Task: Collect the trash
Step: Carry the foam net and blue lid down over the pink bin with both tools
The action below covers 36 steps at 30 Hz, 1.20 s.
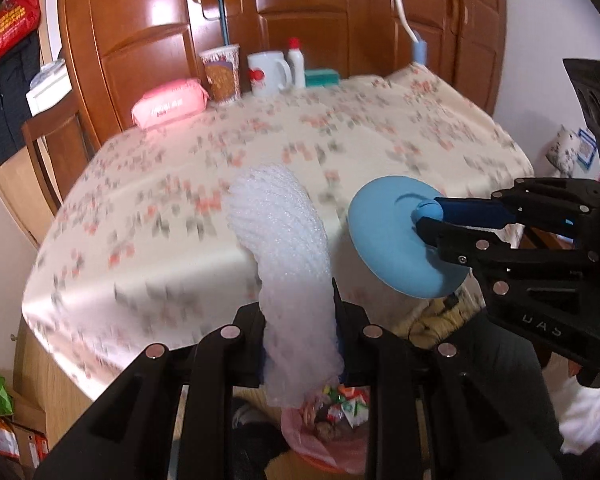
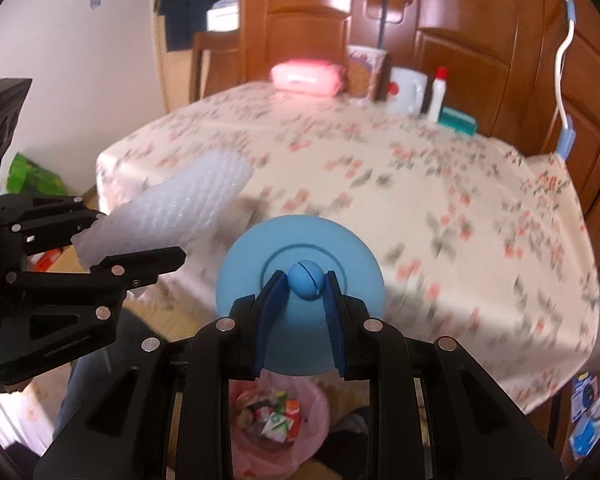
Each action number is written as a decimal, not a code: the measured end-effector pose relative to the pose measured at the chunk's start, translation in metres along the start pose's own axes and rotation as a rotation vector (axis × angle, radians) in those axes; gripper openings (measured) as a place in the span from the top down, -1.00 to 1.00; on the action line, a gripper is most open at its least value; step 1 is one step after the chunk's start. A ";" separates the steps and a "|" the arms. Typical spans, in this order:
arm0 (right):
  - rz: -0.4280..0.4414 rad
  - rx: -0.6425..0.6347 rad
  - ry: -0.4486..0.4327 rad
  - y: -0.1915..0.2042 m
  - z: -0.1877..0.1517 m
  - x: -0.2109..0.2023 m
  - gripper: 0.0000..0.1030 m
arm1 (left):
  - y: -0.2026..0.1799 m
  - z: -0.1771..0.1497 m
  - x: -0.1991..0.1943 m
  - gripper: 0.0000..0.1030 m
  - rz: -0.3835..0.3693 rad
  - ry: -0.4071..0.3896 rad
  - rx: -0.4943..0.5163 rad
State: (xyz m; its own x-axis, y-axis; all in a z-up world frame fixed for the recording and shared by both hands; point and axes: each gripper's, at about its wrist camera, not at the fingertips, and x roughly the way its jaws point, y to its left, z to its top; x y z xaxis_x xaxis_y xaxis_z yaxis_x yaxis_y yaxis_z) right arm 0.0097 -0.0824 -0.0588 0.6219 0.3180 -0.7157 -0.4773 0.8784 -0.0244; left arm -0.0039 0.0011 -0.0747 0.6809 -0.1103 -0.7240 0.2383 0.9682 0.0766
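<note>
Landmark: the counter, covered with a cream cloth with a flower pattern.
Left tool: its jaws are nearly closed and pinch a white foam net sleeve, which rises over the near edge of the counter.
Right tool: its jaws are fully closed on the ball knob of a blue round lid, held over the near edge of the counter.
Trash bin: on the floor just below the near edge of the counter, lined with a pink bag; wrappers lie inside.
Far edge of the counter: a pink soft pack, a paper cup, a white mug with a red mark, a white bottle with a red cap, a teal box.
Behind the counter: a brown wooden wardrobe; a white cable hangs before it.
In the way: nothing lies between the tools and the bin.
Writing: the pink pack carries white letters, too blurred to read; the right tool's body shows "UAS" in the left wrist view.
</note>
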 end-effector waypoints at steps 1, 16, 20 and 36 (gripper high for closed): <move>0.005 -0.002 0.010 0.005 -0.009 0.000 0.52 | -0.003 -0.012 -0.001 0.56 -0.003 0.014 0.004; 0.063 0.021 0.298 0.034 -0.151 0.100 0.52 | -0.027 -0.159 0.111 0.55 -0.069 0.363 -0.013; 0.082 0.048 0.399 0.031 -0.182 0.147 0.52 | -0.028 -0.190 0.157 0.55 -0.099 0.479 -0.045; 0.137 0.143 0.684 0.008 -0.258 0.281 0.52 | -0.031 -0.254 0.298 0.54 -0.176 0.789 -0.137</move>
State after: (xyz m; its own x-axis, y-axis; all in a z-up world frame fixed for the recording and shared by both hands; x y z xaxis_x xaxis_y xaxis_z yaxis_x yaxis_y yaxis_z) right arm 0.0200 -0.0780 -0.4405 0.0108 0.1746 -0.9846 -0.4082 0.8996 0.1551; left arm 0.0156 -0.0044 -0.4673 -0.0584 -0.1220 -0.9908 0.1742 0.9760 -0.1304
